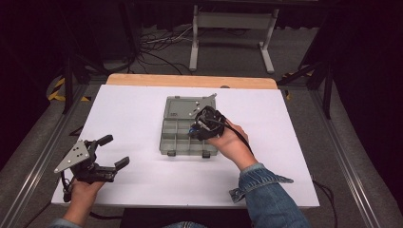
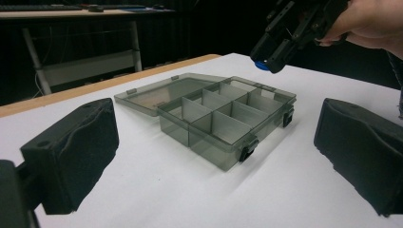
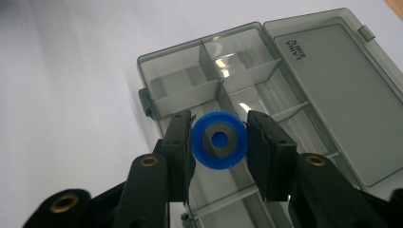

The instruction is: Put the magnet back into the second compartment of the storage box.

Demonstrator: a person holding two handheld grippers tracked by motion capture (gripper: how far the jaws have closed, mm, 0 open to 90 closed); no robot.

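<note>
A grey see-through compartment box [image 1: 177,137] [image 2: 223,123] [image 3: 228,80] lies open in the middle of the white table, its lid [image 1: 183,107] [image 3: 332,90] folded flat behind it. My right gripper [image 1: 197,129] [image 2: 266,64] [image 3: 219,141] hovers over the box's compartments and is shut on a round blue part with a dark centre [image 3: 219,140] [image 2: 260,65], pinched between its two black pads. My left gripper [image 1: 116,151] rests at the table's near left, open, with nothing between its pads [image 2: 76,152]. It looks toward the box.
The white table top [image 1: 123,109] has a wooden strip [image 1: 190,80] along its far edge. Behind it stand a white table frame [image 1: 233,33] and loose cables on the floor. Dark metal rails run down both sides.
</note>
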